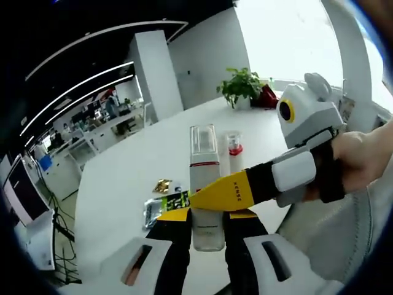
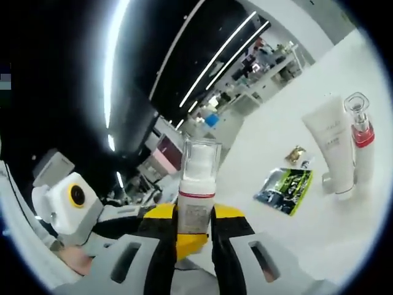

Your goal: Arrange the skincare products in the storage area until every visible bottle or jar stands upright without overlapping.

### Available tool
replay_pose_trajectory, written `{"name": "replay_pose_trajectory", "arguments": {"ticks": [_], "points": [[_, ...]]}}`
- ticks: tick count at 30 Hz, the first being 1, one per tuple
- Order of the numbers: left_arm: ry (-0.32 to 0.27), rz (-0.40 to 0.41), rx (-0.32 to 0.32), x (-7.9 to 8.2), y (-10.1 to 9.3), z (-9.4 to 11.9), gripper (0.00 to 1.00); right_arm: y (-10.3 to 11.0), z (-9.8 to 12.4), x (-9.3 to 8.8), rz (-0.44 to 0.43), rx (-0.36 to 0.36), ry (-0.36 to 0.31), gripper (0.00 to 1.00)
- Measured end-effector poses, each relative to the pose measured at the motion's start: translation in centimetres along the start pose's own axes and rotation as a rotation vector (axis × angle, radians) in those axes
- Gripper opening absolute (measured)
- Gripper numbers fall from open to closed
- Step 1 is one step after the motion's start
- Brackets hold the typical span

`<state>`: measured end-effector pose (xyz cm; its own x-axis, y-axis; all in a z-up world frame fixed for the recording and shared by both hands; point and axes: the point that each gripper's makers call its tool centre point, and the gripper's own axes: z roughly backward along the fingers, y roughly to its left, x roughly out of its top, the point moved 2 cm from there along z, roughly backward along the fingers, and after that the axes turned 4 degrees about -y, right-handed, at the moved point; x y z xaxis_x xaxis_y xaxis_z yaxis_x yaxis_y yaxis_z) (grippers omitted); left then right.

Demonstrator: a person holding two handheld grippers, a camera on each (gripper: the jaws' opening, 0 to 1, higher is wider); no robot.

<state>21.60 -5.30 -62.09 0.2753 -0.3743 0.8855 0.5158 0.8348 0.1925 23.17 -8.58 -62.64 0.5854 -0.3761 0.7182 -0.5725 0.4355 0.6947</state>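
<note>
Closest to my lens in the left gripper view, my left gripper point(image 1: 207, 228) has its two black jaws pressed against the sides of the pump bottle point(image 1: 205, 184), a clear bottle with a red band and a see-through cap, standing upright. My right gripper point(image 1: 202, 200) reaches in from the right, its yellow tips touching the same bottle at mid-height, with a hand point(image 1: 362, 161) behind it. In the right gripper view, the right gripper point(image 2: 195, 230) pinches that bottle point(image 2: 198, 190) between its jaws, and the left gripper point(image 2: 178, 243) sits below it, yellow tips at the bottle's base.

Beyond the bottle, on the white table point(image 1: 123, 178), lie a green-and-black sachet point(image 1: 164, 206) and a small gold packet point(image 1: 163, 185), just apart. Farther on, a white tube point(image 2: 333, 144) stands on its cap, with a slim red-collared bottle point(image 2: 361, 138) upright just beside it. A potted plant point(image 1: 241, 86) sits at the table's far edge.
</note>
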Motion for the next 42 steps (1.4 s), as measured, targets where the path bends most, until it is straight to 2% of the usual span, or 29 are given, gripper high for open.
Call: {"name": "replay_pose_trajectory", "arguments": {"ticks": [8,15,21,24,29,33,35,38,39,42], "points": [[-0.013,0.001,-0.02,-0.3,-0.3,0.0,0.26,0.1,0.4,-0.1,-0.004,-0.003,0.013,0.19],[-0.044,0.012,-0.065,-0.2,-0.7,0.1,0.27,0.1,0.9,0.2,0.105,0.038,0.028,0.19],[-0.045,0.009,-0.112,-0.6,-1.0,0.2,0.34,-0.1,1.4,1.0,0.157,0.069,0.029,0.19],[-0.046,0.002,-0.143,-0.6,-1.0,0.3,0.35,0.2,1.6,1.1,0.197,0.096,0.033,0.19],[-0.065,0.061,-0.234,-0.2,-1.1,0.8,0.38,0.3,1.9,1.1,0.245,0.135,0.052,0.19],[-0.069,0.061,-0.285,-0.2,-1.0,1.3,0.39,0.3,2.2,0.8,0.278,0.162,0.073,0.19],[-0.073,0.07,-0.317,-0.1,-1.1,1.6,0.39,0.8,2.5,0.4,0.298,0.21,0.097,0.19],[-0.105,0.154,-0.367,0.7,-1.3,2.1,0.4,1.1,3.0,-0.4,0.362,0.259,0.153,0.19],[-0.073,0.152,-0.375,0.3,-1.2,2.2,0.41,1.3,3.0,-0.4,0.364,0.273,0.148,0.19],[-0.094,0.14,-0.411,0.6,-1.3,2.6,0.4,1.4,3.1,-0.5,0.389,0.284,0.162,0.19]]}}
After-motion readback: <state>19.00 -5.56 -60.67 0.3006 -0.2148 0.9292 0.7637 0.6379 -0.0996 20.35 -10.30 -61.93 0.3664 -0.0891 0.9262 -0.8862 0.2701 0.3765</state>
